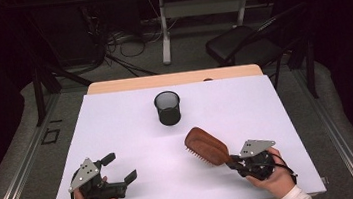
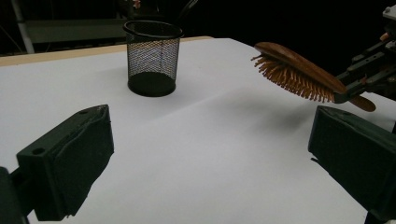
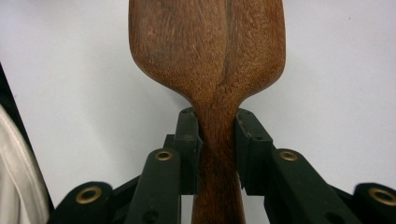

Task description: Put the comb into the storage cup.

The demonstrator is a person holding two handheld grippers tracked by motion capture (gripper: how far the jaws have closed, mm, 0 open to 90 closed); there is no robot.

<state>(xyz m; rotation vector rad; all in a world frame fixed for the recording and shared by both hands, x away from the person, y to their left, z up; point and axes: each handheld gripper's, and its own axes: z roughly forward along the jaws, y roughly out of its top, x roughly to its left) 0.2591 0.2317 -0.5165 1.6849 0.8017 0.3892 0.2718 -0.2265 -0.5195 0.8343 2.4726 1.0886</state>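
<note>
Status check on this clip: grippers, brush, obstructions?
Right gripper shut on hairbrush handle, brush lifted. Left gripper open, empty. Mesh cup upright ahead, path clear.

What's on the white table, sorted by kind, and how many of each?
Hairbrush: 1, wooden, held off the table by its handle in the right gripper
Mesh cup: 1, black, upright
Grippers: 2, the left gripper open and holding nothing
Total: 4

hairbrush head: cut off at top | handle end: below bottom edge
</note>
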